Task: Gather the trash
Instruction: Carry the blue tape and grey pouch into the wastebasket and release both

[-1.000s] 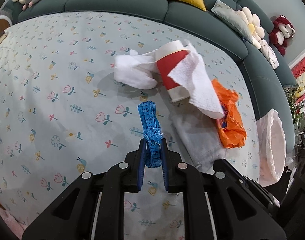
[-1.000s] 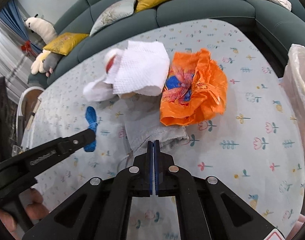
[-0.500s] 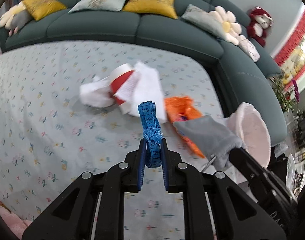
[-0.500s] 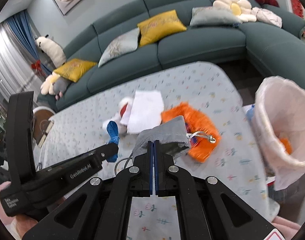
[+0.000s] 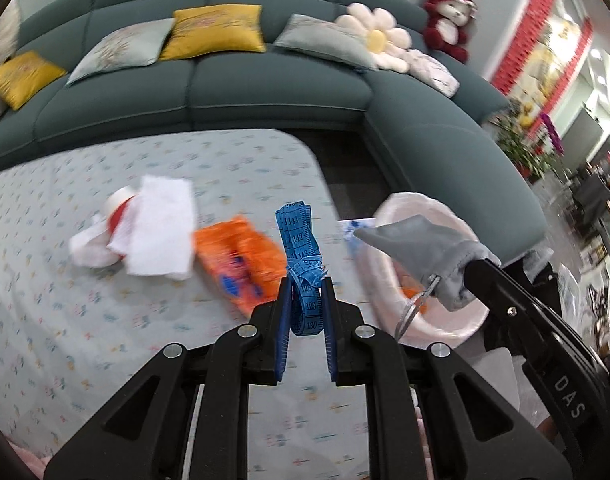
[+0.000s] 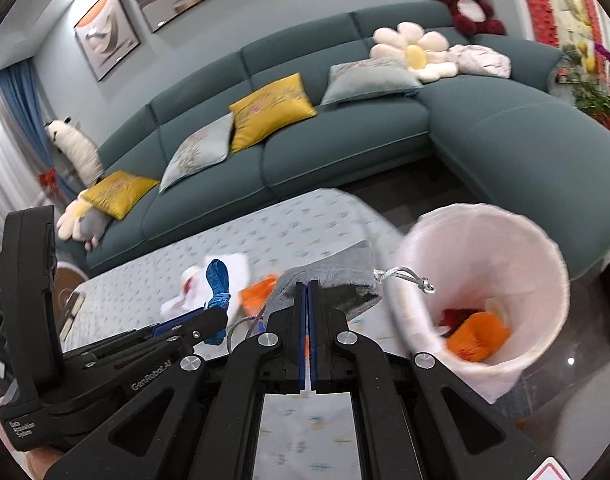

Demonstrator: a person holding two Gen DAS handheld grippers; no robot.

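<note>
My left gripper is shut on a folded blue measuring tape, held in the air above the flower-print table. My right gripper is shut on a grey drawstring pouch, which hangs just left of the white-lined trash bin. In the left wrist view the pouch hovers over the bin's mouth. On the table lie an orange plastic bag, a white paper towel and a red-and-white paper cup.
The bin holds orange and red scraps. A teal corner sofa with yellow and grey cushions wraps round the far and right sides of the table. A red plush toy sits on the sofa back. Dark floor shows between table and sofa.
Both grippers have risen and swung right, toward the bin, carrying the tape and the pouch off the table. The pouch was lifted from beside the orange bag.
</note>
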